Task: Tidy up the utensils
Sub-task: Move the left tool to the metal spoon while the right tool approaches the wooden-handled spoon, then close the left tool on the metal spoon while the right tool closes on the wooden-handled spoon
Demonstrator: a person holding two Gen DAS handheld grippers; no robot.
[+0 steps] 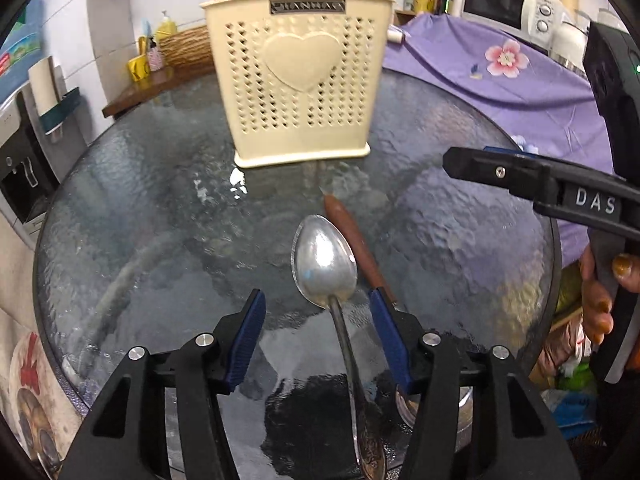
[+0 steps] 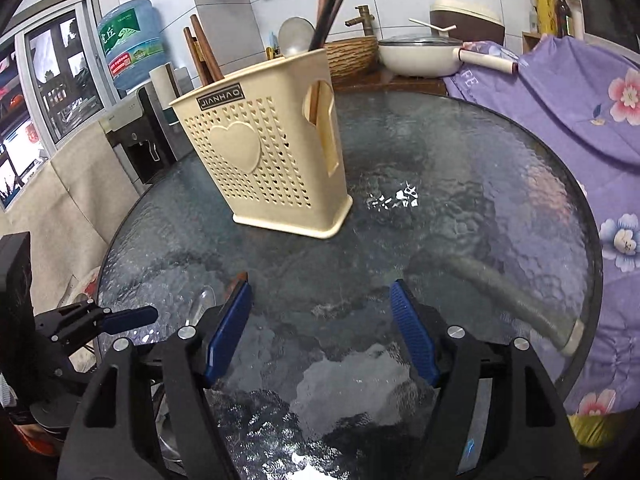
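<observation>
Spoon [image 1: 325, 261] flat on glass desk [image 1: 140, 208], bowl toward the far side, handle running back between the blue pads of left claw [image 1: 318, 312]. Left claw spread wide, gripping nothing; handle nearer the right pad. Brown chopstick [image 1: 352, 240] lying just right of the spoon bowl, tip pointing to the holder, near end hidden behind the right pad.

Right claw [image 2: 322, 300] also wide open and empty, hovering over bare glass to the right of the spoon; seen from the left wrist view as a black arm entering at right.

Step in hand, as judged: pickup of the spoon by left claw, not yet made. Next move calls for lowering the pads to the desk, closing across the thin handle, and keeping the chopstick out of the pinch. Thin metal on slick glass likely to skid or twist if pinched off-centre. After that, lift and drop handle-first into the holder.

Cream utensil holder [image 2: 272, 160] upright at far side of desk, perforated front with a raised heart. Inside: several brown and dark chopsticks standing at both ends, plus a round pale spoon or ladle head [image 2: 296, 36] showing above the rim. Inner dividers not visible; compartments cannot be told.
</observation>
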